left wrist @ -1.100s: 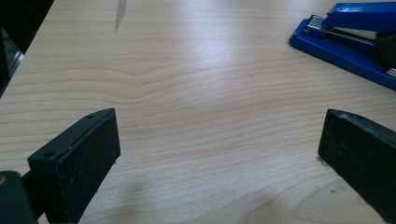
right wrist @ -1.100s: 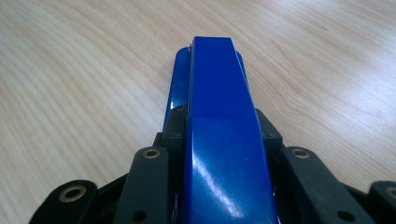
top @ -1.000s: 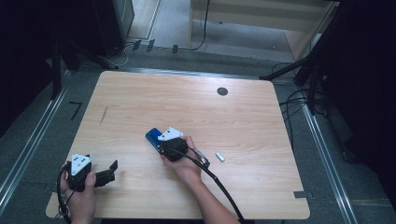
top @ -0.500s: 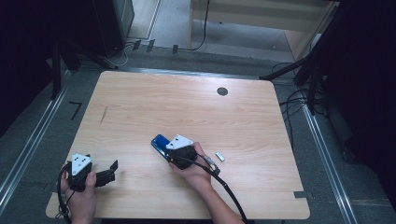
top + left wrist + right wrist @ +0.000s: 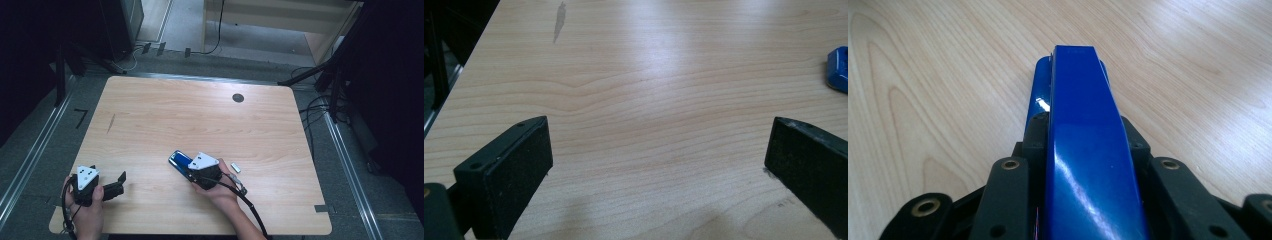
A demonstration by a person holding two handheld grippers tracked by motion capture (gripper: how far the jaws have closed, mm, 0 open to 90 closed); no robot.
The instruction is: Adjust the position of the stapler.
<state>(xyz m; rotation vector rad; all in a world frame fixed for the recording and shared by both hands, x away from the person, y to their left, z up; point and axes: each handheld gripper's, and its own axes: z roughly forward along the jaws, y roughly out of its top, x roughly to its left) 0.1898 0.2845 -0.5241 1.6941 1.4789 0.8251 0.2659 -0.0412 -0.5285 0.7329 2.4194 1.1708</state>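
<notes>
Since the earlier pictures, the right gripper (image 5: 192, 170) had carried the blue stapler (image 5: 179, 160) a little toward the person and to the right across the wooden table (image 5: 200, 120), while the left gripper (image 5: 117, 185) had stayed where it was near the table's front-left corner. In the high view the stapler lay low over the table just in front of the person's right hand (image 5: 220, 187), its free end pointing up and left, and a small pale object (image 5: 235, 167) rested just beside that hand. In the right gripper view the jaws were closed against the two long sides of the stapler (image 5: 1083, 130), gripping it near its rear half so that the nose stuck out ahead; whether its base touched the wood could not be told. It looked like a rigid, glossy body, probably moderately heavy for its size, and the smooth shell seemed likely to slip if squeezed lightly, so a firm hold across the flanks near the middle appeared the safest place. Because the top arm would hinge, a pinch from above and below might have pressed it shut, which made the side grip seem the better choice. In the left gripper view the jaws stood wide apart with nothing between them, and one corner of the stapler (image 5: 838, 67) showed at the right edge.
</notes>
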